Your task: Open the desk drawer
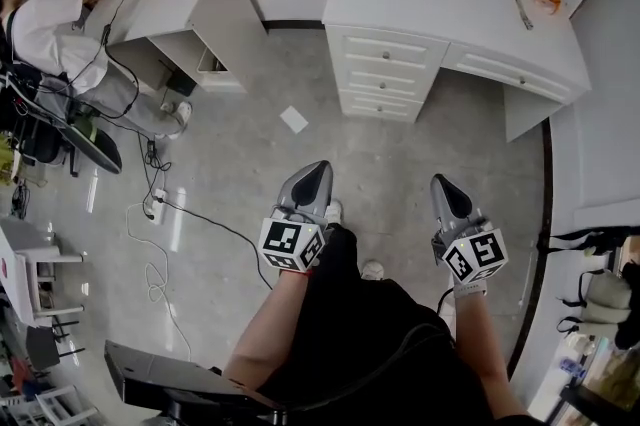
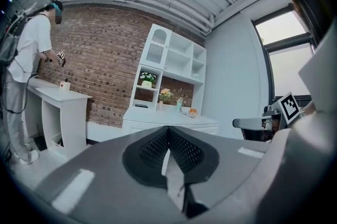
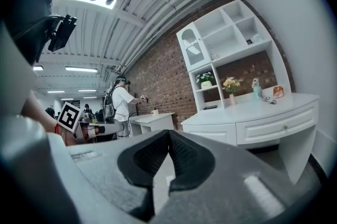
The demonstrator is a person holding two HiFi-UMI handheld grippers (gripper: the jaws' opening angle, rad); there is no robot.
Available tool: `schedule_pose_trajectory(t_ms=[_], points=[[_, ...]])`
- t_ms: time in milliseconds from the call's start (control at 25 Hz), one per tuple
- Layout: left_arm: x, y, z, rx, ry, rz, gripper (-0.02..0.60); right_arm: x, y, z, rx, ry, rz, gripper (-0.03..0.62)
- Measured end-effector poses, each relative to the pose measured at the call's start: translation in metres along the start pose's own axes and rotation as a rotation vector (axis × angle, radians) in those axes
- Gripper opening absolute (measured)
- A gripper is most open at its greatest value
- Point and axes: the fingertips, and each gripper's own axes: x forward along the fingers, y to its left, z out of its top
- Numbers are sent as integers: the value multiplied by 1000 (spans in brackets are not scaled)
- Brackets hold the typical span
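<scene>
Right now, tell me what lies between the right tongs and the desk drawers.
Between the right tongs and the desk drawers the head view shows only bare grey floor; a paper scrap lies off to the left.

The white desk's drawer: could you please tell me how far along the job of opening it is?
Done: nothing yet; every drawer front on the white painted desk sits flush, including the wide drawer under its top. In hand: nothing; the left gripper and right gripper hang over the grey floor, short of the desk, jaws together and empty. Left: reach the drawer's small knob, grip it and pull.
</scene>
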Motion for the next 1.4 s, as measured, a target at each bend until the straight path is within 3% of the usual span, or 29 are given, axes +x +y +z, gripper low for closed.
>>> schedule_pose_trajectory(t_ms=[560,1400], points=[[114,80,36,20,36,-103,3,128,-33,21,45,7,-36,3],[212,144,33,-3,105,-279,3,204,-68,19,74,22,-247,3]])
